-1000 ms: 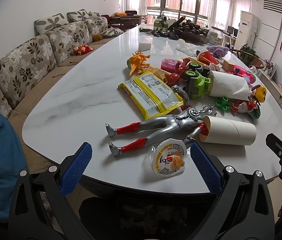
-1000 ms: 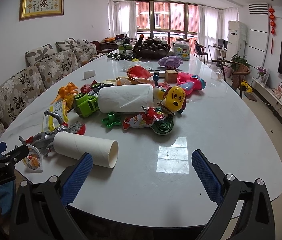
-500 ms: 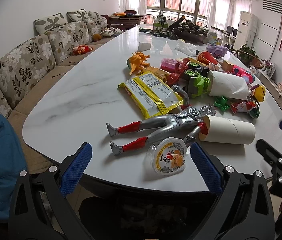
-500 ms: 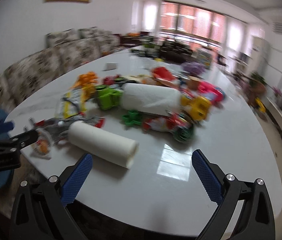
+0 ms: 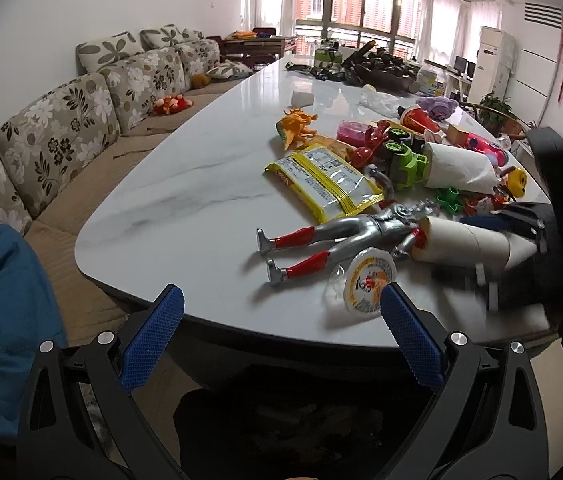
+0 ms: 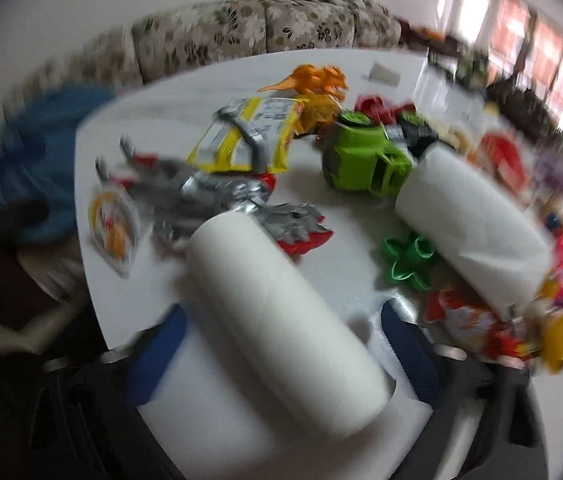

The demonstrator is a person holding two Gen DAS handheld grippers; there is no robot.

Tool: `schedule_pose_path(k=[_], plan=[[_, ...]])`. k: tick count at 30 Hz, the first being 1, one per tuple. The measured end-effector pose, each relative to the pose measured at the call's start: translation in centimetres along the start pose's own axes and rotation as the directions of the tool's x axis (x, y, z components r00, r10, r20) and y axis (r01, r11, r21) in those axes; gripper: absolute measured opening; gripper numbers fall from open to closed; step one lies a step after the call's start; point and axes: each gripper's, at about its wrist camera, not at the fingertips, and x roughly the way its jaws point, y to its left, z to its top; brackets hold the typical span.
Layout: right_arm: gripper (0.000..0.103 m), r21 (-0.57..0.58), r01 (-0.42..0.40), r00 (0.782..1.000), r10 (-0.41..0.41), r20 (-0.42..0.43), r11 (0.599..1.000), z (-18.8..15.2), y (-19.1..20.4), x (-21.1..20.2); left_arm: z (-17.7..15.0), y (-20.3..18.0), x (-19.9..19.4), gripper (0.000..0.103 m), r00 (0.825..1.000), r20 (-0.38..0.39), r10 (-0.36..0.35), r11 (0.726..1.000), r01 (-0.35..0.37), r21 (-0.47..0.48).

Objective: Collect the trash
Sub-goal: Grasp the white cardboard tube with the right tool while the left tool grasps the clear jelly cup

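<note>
1. I am looking at the counter [image 5: 185, 200], a long white marble-look top, and it is carrying a dense heap of toys and rubbish near my end. I am seeing no bin or bag in either view, so I judge the collecting is barely starting: nothing is showing as gathered.

2. I am treating the bare cardboard tube [image 6: 281, 320] as the current piece of trash. It is lying on its side near the counter's near edge, one end touching the silver-and-red action figure [image 5: 337, 236]. The fuller paper roll [image 6: 469, 232] is lying beyond it, next to the green toy truck [image 6: 365, 160].

3. I am holding the right tool [image 6: 281, 352] spread wide, with its blue pads on either side of the tube's near end. The right view is blurred, so I cannot tell whether either pad is touching it; I judge the squeeze is not yet made.

4. I am noting the yellow snack wrapper [image 5: 325, 180] lying flat past the figure's head, well clear of both tools. I reckon it is trash left to collect.

5. I am keeping the left tool [image 5: 281, 332] open and empty, hanging just off the counter's edge. The small round jelly cup [image 5: 365, 288], foil lid tilted toward me, is sitting just beyond its right pad, beside the figure's legs. I judge it is the left tool's likely pick, still uncollected.
</note>
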Motion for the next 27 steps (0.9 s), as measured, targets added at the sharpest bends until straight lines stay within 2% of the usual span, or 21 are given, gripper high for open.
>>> schedule_pose_path(k=[1, 2, 5, 7, 10, 13, 15, 17, 18, 19, 20, 21, 24, 27], plan=[[0.040, 0.020, 0.033, 0.999, -0.032, -0.012, 0.999, 0.1, -0.7, -0.1, -0.3, -0.1, -0.3, 0.096, 1.000, 0.014, -0.013, 1.000, 0.013, 0.019], [0.040, 0.053, 0.058, 0.998, -0.057, -0.021, 0.997, 0.1, -1.4, -0.3, -0.7, -0.4, -0.6, 0.096, 0.999, 0.030, -0.032, 0.999, 0.030, 0.043], [0.040, 0.145, 0.000, 1.000, -0.001, 0.005, 0.989, -0.5, -2.6, -1.2, -1.5, -2.3, -0.9, 0.096, 0.995, 0.051, -0.081, 0.988, 0.073, 0.137], [0.040, 0.182, 0.001, 0.999, -0.010, 0.050, 0.983, -1.5, -2.9, -2.6, -1.9, -4.0, -0.7, 0.096, 0.993, 0.060, -0.100, 0.976, 0.086, 0.198], [0.040, 0.233, -0.002, 0.994, -0.024, 0.109, 0.972, -2.3, -3.3, -4.3, -2.5, -7.3, -0.7, 0.096, 0.982, 0.079, -0.172, 0.946, 0.142, 0.291], [0.040, 0.272, -0.008, 0.985, -0.040, 0.170, 0.962, -3.3, -3.6, -6.1, -3.2, -9.4, -0.3, 0.096, 0.976, 0.105, -0.192, 0.927, 0.145, 0.347], [0.040, 0.303, -0.026, 0.978, -0.039, 0.206, 0.953, -3.9, -3.9, -6.8, -3.6, -10.5, 0.7, 0.096, 0.976, 0.107, -0.191, 0.925, 0.143, 0.351], [0.040, 0.324, -0.025, 0.972, -0.053, 0.231, 0.946, -4.4, -4.3, -7.3, -3.6, -11.0, 2.0, 0.096, 0.981, 0.114, -0.158, 0.931, 0.109, 0.348], [0.041, 0.335, -0.033, 0.969, -0.052, 0.240, 0.942, -4.8, -4.4, -7.6, -3.5, -11.2, 3.0, 0.091, 0.984, 0.121, -0.131, 0.935, 0.082, 0.345], [0.041, 0.344, -0.039, 0.968, -0.051, 0.247, 0.938, -5.3, -4.4, -7.9, -3.2, -11.2, 3.9, 0.081, 0.987, 0.111, -0.118, 0.936, 0.073, 0.345], [0.041, 0.362, -0.042, 0.966, -0.055, 0.254, 0.931, -5.7, -4.6, -8.1, -2.8, -11.0, 4.6, 0.053, 0.986, 0.107, -0.130, 0.940, 0.088, 0.330], [0.041, 0.372, -0.047, 0.965, -0.054, 0.255, 0.927, -6.2, -4.8, -8.4, -1.8, -10.3, 5.6, 0.045, 0.982, 0.083, -0.170, 0.946, 0.139, 0.293], [0.041, 0.401, -0.048, 0.963, -0.063, 0.261, 0.915, -6.9, -5.1, -8.6, 0.9, -7.7, 7.8, 0.045, 0.982, 0.037, -0.187, 0.965, 0.177, 0.195], [0.041, 0.422, -0.057, 0.959, -0.068, 0.276, 0.905, -7.4, -5.2, -8.8, 2.0, -5.2, 7.9, 0.044, 0.972, 0.042, -0.229, 0.968, 0.223, 0.118]])
